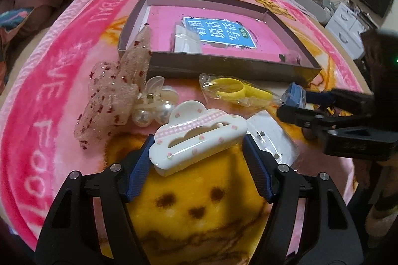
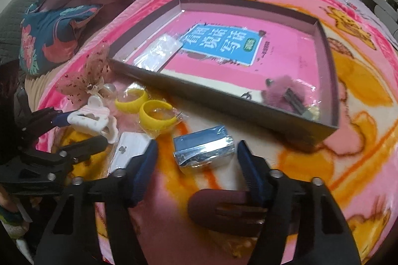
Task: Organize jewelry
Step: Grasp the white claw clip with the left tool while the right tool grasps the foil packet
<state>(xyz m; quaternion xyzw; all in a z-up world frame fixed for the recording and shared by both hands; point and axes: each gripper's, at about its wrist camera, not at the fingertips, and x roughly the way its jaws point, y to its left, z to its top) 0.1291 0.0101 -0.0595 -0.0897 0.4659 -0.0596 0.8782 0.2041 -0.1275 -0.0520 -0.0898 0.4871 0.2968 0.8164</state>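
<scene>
My left gripper (image 1: 197, 143) has its jaws on both sides of a white cloud-shaped hair claw (image 1: 196, 138); its pads look to touch the claw's ends. It also shows in the right wrist view (image 2: 93, 124). My right gripper (image 2: 197, 149) is open around a small blue box wrapped in plastic (image 2: 204, 149) without touching it. Yellow hoop earrings in a clear bag (image 1: 236, 89) (image 2: 146, 110), a beige sequined bow (image 1: 112, 100) and pearl earrings (image 1: 151, 113) lie in front of a shallow grey box (image 1: 223, 65) (image 2: 223, 100).
The box holds a pink book, a clear packet (image 2: 159, 53) and a pink fluffy clip (image 2: 286, 90). A white earring card (image 1: 271, 138) lies right of the claw. A dark brown hair clip (image 2: 228, 212) lies under my right gripper. Bedding is piled at left.
</scene>
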